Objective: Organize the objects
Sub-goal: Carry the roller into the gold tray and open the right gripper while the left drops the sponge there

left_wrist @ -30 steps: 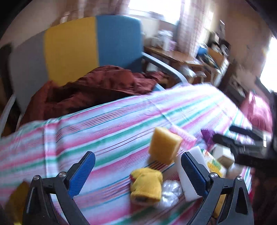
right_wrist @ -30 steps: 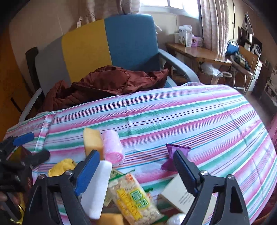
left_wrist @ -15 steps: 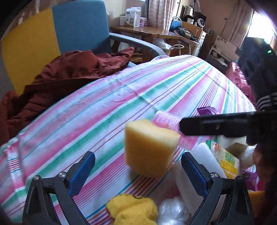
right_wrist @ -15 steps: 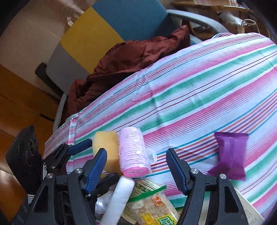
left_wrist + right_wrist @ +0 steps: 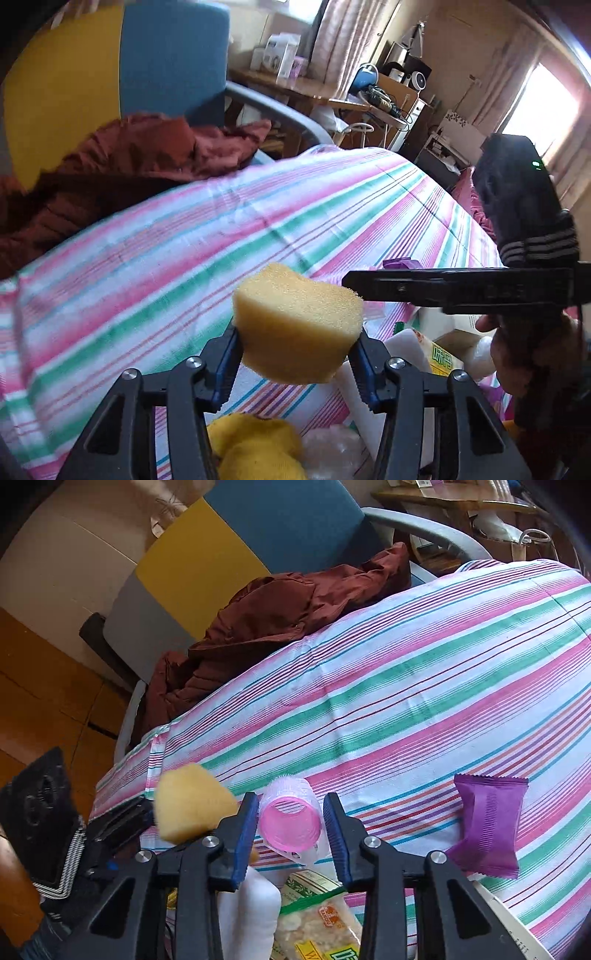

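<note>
My left gripper (image 5: 295, 363) is shut on a yellow sponge (image 5: 295, 325) and holds it above the striped cloth (image 5: 166, 251). The sponge also shows in the right wrist view (image 5: 188, 801), at the left. My right gripper (image 5: 290, 823) is shut on a pink hair roller (image 5: 290, 818), which rests on the cloth. A purple sachet (image 5: 487, 823) lies to its right. The right gripper's finger (image 5: 443, 288) crosses the left wrist view behind the sponge.
A snack packet (image 5: 317, 923), a white foam block (image 5: 247, 912), a yellow cloth item (image 5: 255, 450) and a cardboard box (image 5: 450, 325) lie near the front edge. A chair (image 5: 229, 554) with a dark red jacket (image 5: 280, 616) stands behind the table.
My left gripper has closed on the yellow sponge and lifted it. My right gripper has come down over the pink roller and closed on it.
</note>
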### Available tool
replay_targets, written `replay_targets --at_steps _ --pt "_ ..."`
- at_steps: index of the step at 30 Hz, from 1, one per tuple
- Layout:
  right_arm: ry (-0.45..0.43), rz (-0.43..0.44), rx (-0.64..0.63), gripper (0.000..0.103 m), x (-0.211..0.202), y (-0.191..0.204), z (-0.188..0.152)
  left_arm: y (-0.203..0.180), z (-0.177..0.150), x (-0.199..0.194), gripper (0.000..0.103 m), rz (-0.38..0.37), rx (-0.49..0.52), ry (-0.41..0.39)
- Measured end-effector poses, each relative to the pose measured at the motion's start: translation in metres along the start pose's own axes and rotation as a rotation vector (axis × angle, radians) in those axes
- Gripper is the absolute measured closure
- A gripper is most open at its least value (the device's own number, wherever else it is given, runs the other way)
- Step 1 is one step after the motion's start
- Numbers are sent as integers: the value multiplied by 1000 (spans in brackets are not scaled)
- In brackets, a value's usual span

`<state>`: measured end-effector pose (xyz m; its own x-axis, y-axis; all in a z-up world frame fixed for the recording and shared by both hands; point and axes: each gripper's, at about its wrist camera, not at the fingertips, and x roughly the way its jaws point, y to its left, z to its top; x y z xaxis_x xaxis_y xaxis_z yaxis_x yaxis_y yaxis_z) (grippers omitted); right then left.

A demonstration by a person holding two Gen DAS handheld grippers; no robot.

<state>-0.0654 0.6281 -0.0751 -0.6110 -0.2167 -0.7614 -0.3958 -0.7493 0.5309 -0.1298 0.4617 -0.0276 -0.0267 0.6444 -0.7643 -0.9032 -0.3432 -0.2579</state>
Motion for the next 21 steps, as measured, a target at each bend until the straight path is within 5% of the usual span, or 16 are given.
replay_targets --at_steps 13,21 --pt "-146 57 -95 67 -37 20 0 12 -11 -93 49 31 -192 -176" --pt "-144 147 -252 67 -59 94 -30 15 -98 -176 46 187 -236 -193"
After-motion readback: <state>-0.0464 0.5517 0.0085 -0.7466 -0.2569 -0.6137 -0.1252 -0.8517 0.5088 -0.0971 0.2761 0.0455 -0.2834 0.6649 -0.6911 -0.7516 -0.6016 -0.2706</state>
